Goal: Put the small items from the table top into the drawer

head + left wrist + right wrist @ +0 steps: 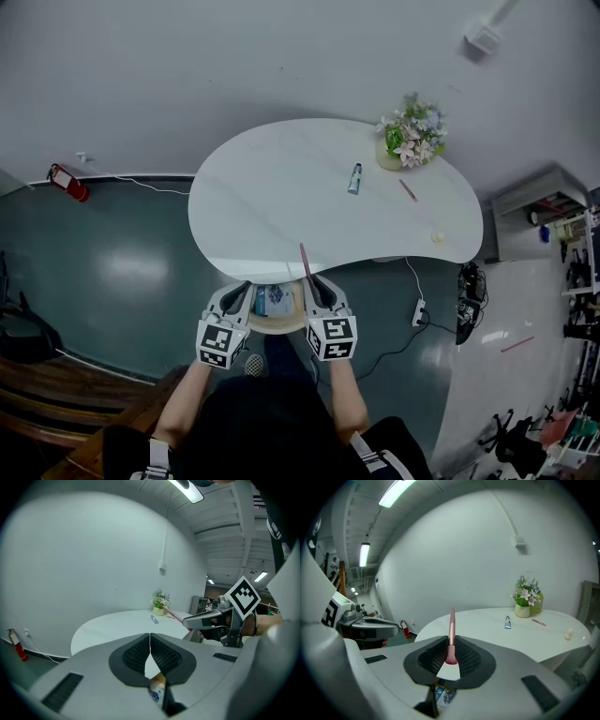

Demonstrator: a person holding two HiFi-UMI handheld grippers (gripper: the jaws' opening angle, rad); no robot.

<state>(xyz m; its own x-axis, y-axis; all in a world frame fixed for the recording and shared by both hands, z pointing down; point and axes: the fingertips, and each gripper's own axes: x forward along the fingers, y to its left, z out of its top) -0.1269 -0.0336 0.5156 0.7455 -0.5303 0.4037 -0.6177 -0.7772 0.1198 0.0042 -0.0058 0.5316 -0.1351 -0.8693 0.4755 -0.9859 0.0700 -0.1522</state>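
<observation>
My right gripper is shut on a pink makeup brush, its handle pointing up and away and its red bristle end between the pads. In the head view this brush sticks out over the table's front edge from the right gripper. The left gripper hangs beside it, and its jaws are shut with nothing between them. Both are above the open wooden drawer, where a blue and white packet lies. On the white table remain a small tube, a pink stick and a small cream lump.
A pot of flowers stands at the table's far right. A red fire extinguisher lies on the floor to the left, and a cable with a power strip is on the right. The person's legs are under the drawer.
</observation>
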